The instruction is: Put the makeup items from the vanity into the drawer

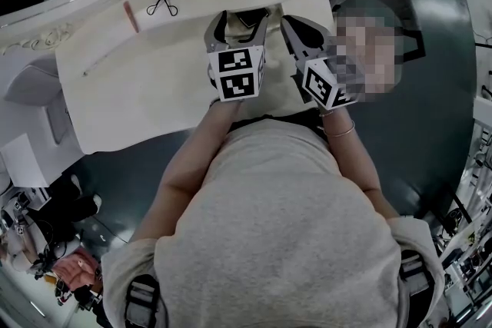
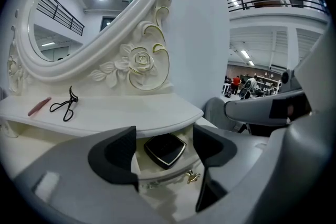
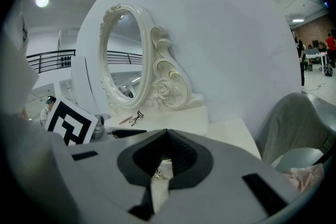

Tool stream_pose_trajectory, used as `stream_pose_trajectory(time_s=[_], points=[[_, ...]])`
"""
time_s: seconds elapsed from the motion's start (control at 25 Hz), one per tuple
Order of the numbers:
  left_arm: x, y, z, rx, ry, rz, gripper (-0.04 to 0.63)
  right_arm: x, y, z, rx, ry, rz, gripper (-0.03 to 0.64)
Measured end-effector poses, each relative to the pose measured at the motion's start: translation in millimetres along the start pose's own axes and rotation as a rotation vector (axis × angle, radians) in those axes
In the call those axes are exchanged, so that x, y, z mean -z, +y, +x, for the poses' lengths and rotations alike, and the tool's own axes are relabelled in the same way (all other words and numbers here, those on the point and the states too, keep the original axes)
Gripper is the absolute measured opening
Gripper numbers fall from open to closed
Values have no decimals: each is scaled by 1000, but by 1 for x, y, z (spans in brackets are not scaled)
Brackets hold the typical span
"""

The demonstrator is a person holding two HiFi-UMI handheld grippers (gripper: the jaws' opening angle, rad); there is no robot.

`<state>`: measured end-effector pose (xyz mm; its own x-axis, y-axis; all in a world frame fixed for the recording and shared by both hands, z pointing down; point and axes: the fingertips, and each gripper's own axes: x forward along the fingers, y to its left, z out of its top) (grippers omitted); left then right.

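Left gripper view, past released, empty left gripper point(image 2: 166, 138) to black compact point(image 2: 165, 149) in open drawer point(image 2: 157, 180) at 6 o'clock, eyelash curler point(image 2: 65, 106) and pink stick point(image 2: 39, 106) on vanity top point(image 2: 121, 113) at 9 o'clock, right gripper point(image 3: 167, 134) clenched on nothing.

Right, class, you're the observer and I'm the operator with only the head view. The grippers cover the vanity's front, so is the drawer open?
Observer: Yes. The left gripper view shows the drawer open, with a black compact lying inside.
Operator: Is the left gripper holding that compact?
Observer: No. The left gripper has its jaws apart, and the compact shows between them down in the drawer, not clamped.
Operator: And the right gripper?
Observer: The right gripper has its jaws together, and a small gold knob shows just below them.
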<state>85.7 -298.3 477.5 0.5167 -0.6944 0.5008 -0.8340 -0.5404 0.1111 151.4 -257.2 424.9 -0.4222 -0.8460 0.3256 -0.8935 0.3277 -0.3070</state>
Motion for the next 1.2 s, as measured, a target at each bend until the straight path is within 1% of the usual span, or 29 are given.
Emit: stream_pose_trajectory(time_s=[0.2,0.44,0.6,0.72,0.8,0.88,0.96,1.0,1.12,1.2], points=[[-1,1,-4,70,17,-9,339,-3,7,3,-40,18,-25,8],[2,-1,-7,156,55,-8,336,-16,20,1,-95,43,-134,8],[4,4,-20,177,58,-25,305,-17,24,-4,-95,66,-176,8],[-3,10,-34,187,28,-43,257,-13,33,-5,-145,103,-203,8],[-9,16,-46,189,1,-56,184,-9,43,-5,-207,143,-232,8],[-14,21,-58,194,-20,-65,115,-6,52,-7,-245,184,-266,8],[-18,24,-68,208,-40,-76,78,-5,62,-7,-274,210,-298,8],[-19,26,-73,215,-49,-84,56,-4,70,-6,-299,218,-305,8],[-24,33,-87,236,-70,-98,24,-4,98,-4,-386,227,-320,8],[-26,36,-94,252,-84,-97,11,-8,109,-3,-394,214,-336,8]])
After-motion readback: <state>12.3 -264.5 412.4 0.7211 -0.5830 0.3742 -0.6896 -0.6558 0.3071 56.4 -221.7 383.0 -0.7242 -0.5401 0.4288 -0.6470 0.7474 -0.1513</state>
